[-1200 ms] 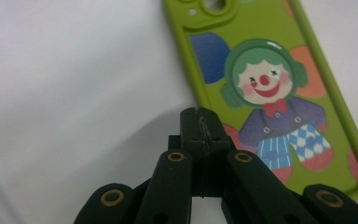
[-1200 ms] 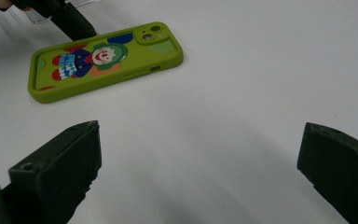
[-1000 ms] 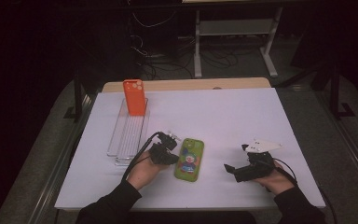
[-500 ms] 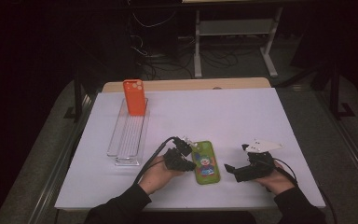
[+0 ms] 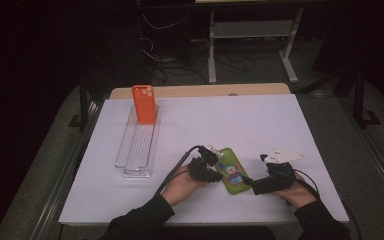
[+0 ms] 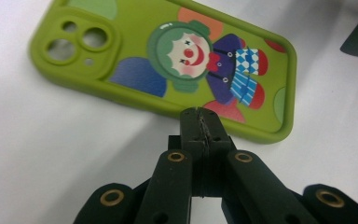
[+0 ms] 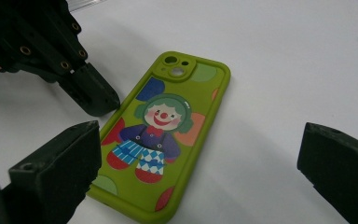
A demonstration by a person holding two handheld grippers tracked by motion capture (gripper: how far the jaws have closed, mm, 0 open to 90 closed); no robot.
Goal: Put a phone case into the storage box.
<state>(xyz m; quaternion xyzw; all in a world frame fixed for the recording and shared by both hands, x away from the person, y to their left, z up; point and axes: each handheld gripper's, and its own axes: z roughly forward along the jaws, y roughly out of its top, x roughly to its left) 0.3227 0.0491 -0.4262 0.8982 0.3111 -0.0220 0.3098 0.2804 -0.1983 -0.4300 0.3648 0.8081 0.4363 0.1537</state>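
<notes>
Your left tongs are pressed together, nose at the green phone case's long edge; your right tongs gape wide around its foot. It lies flat on the bench, ungripped; the lift remains.

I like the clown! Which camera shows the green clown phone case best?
The right gripper view: the whole green rubbery clown phone case lies there, upright. The left gripper view shows it close but sideways, and the high view small.

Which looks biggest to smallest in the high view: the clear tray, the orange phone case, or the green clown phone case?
1. clear tray, clearly biggest.
2. green clown phone case and orange phone case look about alike; one lies flat and nearer, the other stands farther off, so unsure.
</notes>
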